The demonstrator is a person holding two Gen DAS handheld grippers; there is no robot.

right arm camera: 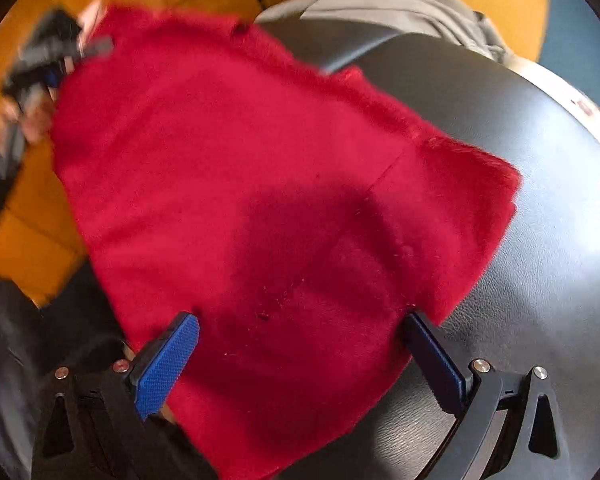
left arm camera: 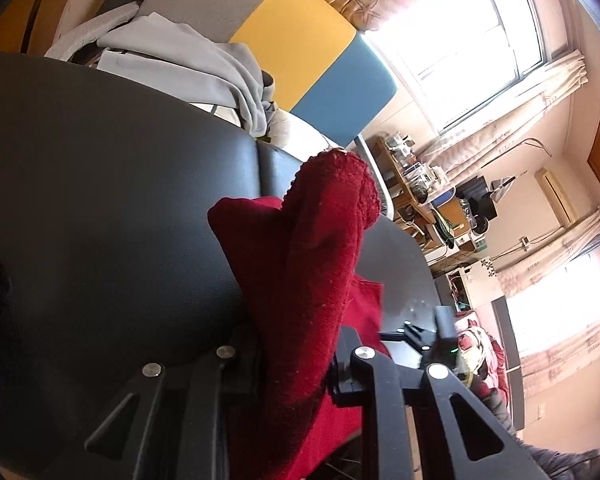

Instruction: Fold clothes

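Two tongs are working one red sweater (right arm camera: 268,200) on the black tabletop (right arm camera: 540,220). Left tongs (left arm camera: 296,364) are pinching its raised fold; right tongs (right arm camera: 300,354) are hovering wide apart

Left gripper (left arm camera: 296,364): fingertips buried in the red sweater (left arm camera: 312,264), pads not visible. Right wrist view: left gripper (right arm camera: 50,60) and hand (right arm camera: 28,120) at top-left are motion-blurred, jaws unreadable. Sweater's lower hem cut off by the bottom edge. Grey clothes (right arm camera: 400,12) partly behind the black seat (right arm camera: 540,200). Shelf clutter (left arm camera: 420,176) too small to ID.
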